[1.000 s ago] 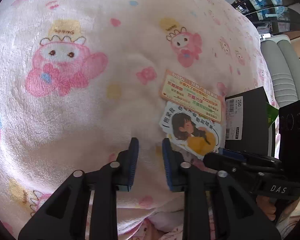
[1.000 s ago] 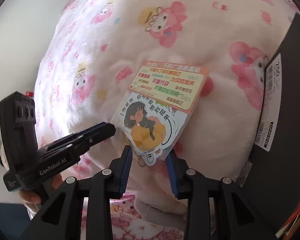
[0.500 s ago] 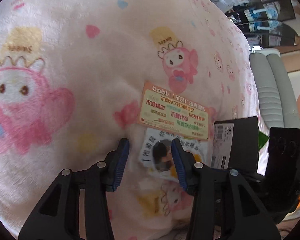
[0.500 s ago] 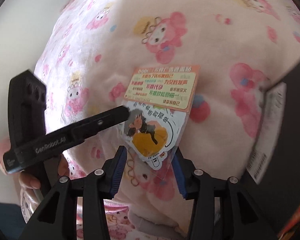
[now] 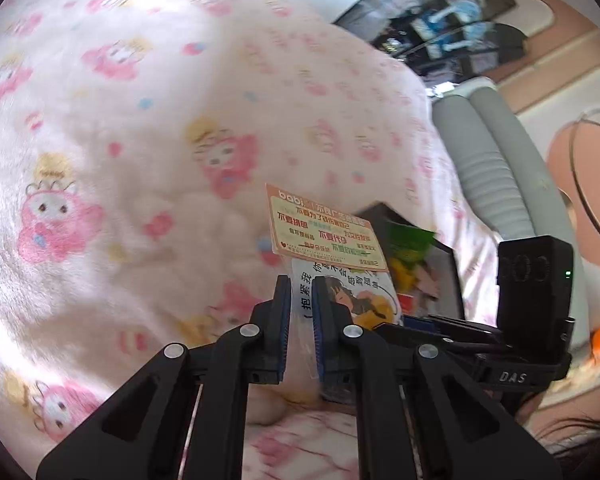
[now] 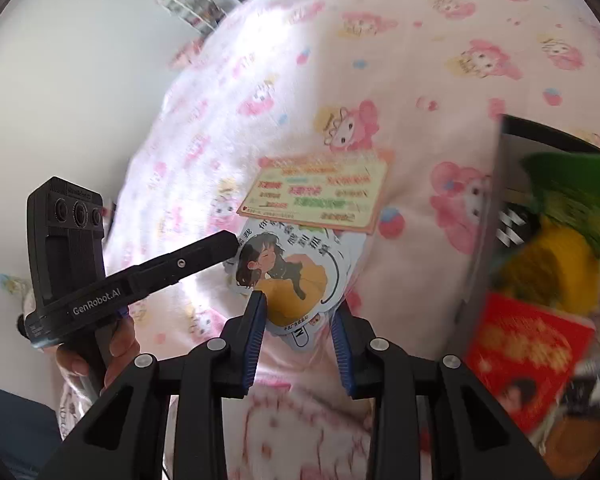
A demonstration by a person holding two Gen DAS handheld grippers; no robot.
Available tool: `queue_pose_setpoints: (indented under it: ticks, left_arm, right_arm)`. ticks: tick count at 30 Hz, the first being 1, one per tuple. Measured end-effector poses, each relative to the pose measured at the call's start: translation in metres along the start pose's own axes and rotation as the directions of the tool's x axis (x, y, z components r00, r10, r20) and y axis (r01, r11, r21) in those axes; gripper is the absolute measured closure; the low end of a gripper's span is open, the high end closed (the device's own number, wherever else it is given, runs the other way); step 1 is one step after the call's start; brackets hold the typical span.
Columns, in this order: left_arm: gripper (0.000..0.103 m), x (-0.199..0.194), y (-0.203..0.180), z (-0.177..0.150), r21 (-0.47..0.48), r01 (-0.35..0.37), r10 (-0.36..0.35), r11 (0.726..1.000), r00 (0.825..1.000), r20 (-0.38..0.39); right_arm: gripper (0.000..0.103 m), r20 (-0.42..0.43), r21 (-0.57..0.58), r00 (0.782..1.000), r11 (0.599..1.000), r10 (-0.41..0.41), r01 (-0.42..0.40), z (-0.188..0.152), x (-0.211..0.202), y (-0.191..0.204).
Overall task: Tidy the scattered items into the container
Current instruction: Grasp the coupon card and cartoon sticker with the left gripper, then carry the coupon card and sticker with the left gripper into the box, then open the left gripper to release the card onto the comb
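A clear packet holds an orange text card and a sticker of a girl in yellow. My left gripper is shut on the packet's left edge and holds it lifted above the pink blanket. In the right wrist view the packet hangs in front, with the left gripper's fingers on its left edge. My right gripper is open, its fingers on either side of the packet's lower end. The black box at the right holds green, yellow and red items.
A pink cartoon-print blanket covers the bed. The black box also shows in the left wrist view, behind the packet. A grey ribbed headboard and shelves lie beyond at the upper right. A white wall is on the left.
My left gripper closed on the packet's left edge and lifted it off the blanket. The right gripper stayed open around its lower end. The box interior came into view.
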State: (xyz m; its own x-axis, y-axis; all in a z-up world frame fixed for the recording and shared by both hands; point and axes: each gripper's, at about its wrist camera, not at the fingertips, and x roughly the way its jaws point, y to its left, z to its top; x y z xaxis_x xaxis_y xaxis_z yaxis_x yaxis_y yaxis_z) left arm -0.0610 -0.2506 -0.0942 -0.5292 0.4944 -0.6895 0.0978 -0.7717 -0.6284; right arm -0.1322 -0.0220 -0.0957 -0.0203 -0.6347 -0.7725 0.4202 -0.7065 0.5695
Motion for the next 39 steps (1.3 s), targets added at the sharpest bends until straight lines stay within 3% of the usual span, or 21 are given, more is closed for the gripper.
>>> queue_pose_setpoints:
  ticks: [4, 8, 11, 15, 18, 20, 24, 27, 31, 34, 39]
  left_arm:
    - [0.094, -0.001, -0.066, -0.009, 0.109, 0.058, -0.056, 0.992, 0.998, -0.016]
    - [0.094, 0.04, -0.13, -0.013, 0.189, 0.104, -0.084, 0.976, 0.99, -0.11]
    - [0.094, 0.088, -0.16, -0.018, 0.192, 0.15, -0.109, 0.97, 0.971, -0.211]
    - [0.094, 0.151, -0.184, -0.031, 0.171, 0.147, -0.086, 0.974, 0.943, -0.323]
    - [0.094, 0.187, -0.19, -0.041, 0.168, 0.096, -0.022, 0.981, 0.918, -0.396]
    - [0.094, 0.201, -0.192, -0.046, 0.184, 0.058, 0.024, 0.981, 0.91, -0.413]
    - [0.093, 0.21, -0.188, -0.056, 0.236, -0.009, 0.101, 0.972, 0.919, -0.38]
    - [0.093, 0.209, -0.189, -0.063, 0.292, -0.07, 0.17, 0.954, 0.928, -0.333]
    - [0.093, 0.201, -0.192, -0.063, 0.297, -0.054, 0.15, 0.953, 0.939, -0.309]
    - [0.09, 0.191, -0.198, -0.06, 0.308, -0.042, 0.128, 0.951, 0.956, -0.263]
    - [0.086, 0.177, -0.201, -0.058, 0.309, -0.057, 0.128, 0.949, 0.968, -0.216]
  right_arm:
    - [0.075, 0.08, -0.015, 0.997, 1.0, 0.002, -0.001, -0.038, -0.053, 0.0]
    - [0.075, 0.171, -0.044, 0.97, 0.983, -0.17, 0.18, -0.064, -0.112, -0.018]
    - [0.075, 0.201, -0.008, 0.947, 0.966, -0.25, 0.257, -0.081, -0.139, -0.047]
    - [0.075, 0.162, 0.068, 0.923, 0.937, -0.35, 0.343, -0.089, -0.143, -0.102]
    - [0.075, 0.118, 0.026, 0.902, 0.909, -0.416, 0.416, -0.087, -0.138, -0.132]
    - [0.075, 0.079, 0.029, 0.906, 0.909, -0.417, 0.416, -0.086, -0.129, -0.155]
    - [0.075, 0.051, 0.061, 0.938, 0.939, -0.342, 0.339, -0.095, -0.122, -0.177]
    - [0.075, 0.101, 0.022, 0.928, 0.933, -0.36, 0.359, -0.098, -0.131, -0.182]
    - [0.075, 0.181, 0.08, 0.932, 0.949, -0.315, 0.306, -0.096, -0.152, -0.195]
    - [0.074, 0.164, 0.083, 0.939, 0.952, -0.304, 0.293, -0.091, -0.144, -0.202]
    - [0.074, 0.202, 0.056, 0.9, 0.922, -0.387, 0.384, -0.092, -0.14, -0.194]
